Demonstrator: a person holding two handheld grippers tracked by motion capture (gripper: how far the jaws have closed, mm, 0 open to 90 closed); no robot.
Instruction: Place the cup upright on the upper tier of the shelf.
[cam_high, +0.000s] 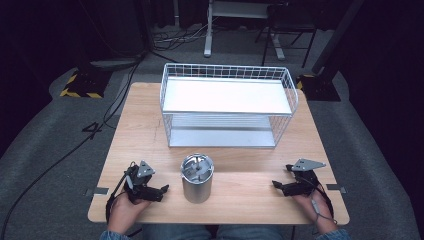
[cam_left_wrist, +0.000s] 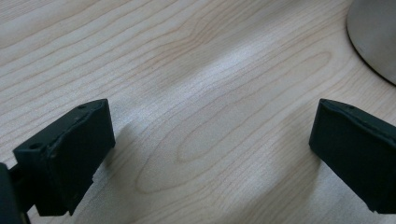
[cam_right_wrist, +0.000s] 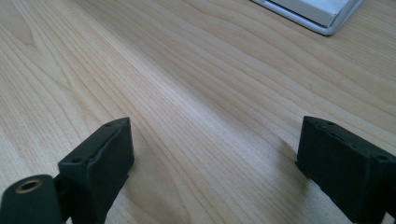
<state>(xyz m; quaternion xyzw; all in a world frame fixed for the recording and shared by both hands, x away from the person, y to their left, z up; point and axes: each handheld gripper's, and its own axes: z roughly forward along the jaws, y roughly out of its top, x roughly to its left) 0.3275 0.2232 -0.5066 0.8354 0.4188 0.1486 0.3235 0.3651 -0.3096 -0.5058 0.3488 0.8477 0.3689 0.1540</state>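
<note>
High view: steel cup (cam_high: 197, 178) between 2 open-jawed grippers.

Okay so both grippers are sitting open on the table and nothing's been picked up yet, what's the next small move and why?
Probably ease the left gripper toward the metal canister. Its jaws stand wide apart over bare wood, and the canister stands upright just beside it, in front of the wire rack. The right gripper sits farther off.

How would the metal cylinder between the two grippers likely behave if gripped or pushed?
The metal cylinder looks rigid and smooth, so fingers may slip on it. Upright on its flat base, it probably slides when pushed low and might tip when pushed high. On its side it would likely roll.
</note>
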